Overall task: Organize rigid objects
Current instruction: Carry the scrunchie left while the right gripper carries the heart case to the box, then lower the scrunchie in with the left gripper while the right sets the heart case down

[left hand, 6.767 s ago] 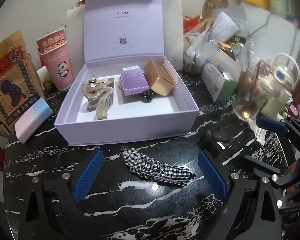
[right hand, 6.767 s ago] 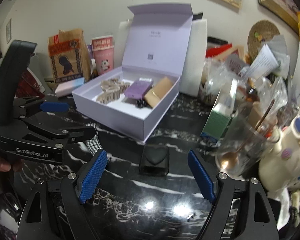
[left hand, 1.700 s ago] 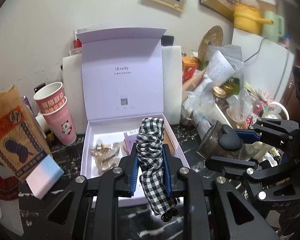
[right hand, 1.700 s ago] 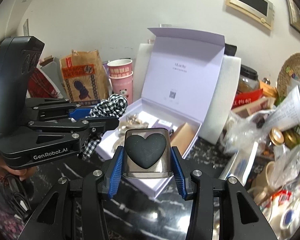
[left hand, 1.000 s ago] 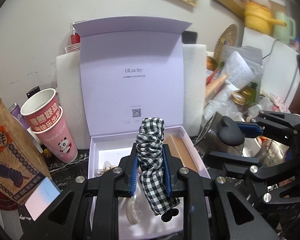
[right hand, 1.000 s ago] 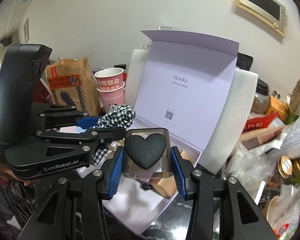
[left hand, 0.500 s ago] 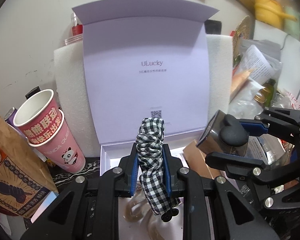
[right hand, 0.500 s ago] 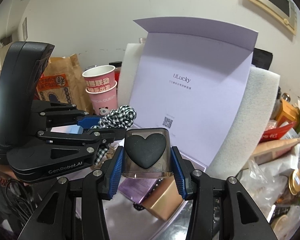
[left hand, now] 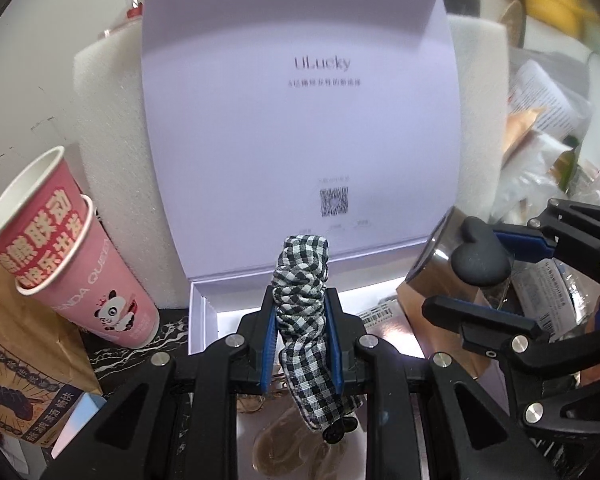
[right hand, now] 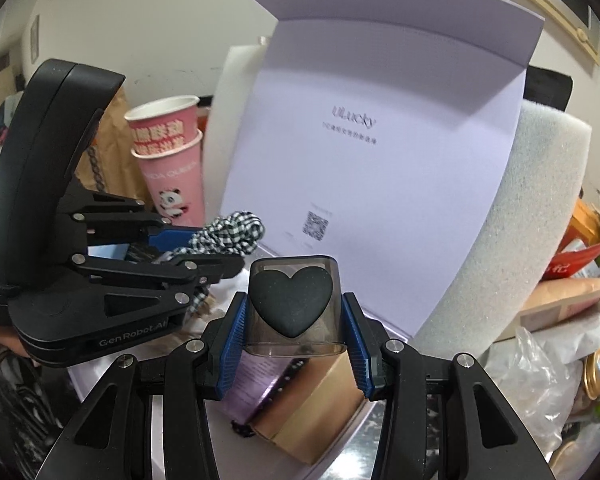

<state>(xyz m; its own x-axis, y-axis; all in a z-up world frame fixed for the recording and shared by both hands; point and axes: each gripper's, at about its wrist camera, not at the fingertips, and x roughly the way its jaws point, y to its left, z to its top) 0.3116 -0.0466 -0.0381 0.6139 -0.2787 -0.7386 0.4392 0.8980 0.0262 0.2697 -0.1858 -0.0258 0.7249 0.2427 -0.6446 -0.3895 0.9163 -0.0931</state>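
Over the box: left tool (left hand: 301, 334) clamps a checked fabric scrunchie (left hand: 300, 304); right tool (right hand: 294, 354) grips a smoky translucent case (right hand: 294, 308) bearing a matte black heart.
Hidden: box (left hand: 202, 312) floor mostly blocked by both tools; brownish clip (left hand: 284, 440) blurred.
Materials: lilac card lid (left hand: 300, 120), white foam (right hand: 512, 220), gold carton (right hand: 312, 416), stacked pink paper cups (left hand: 72, 264), marbled black desk (left hand: 112, 344).

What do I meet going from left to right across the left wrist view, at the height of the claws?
Brown bag → pink cups → left claw shut on the checked scrunchie → heart case in the right claw.
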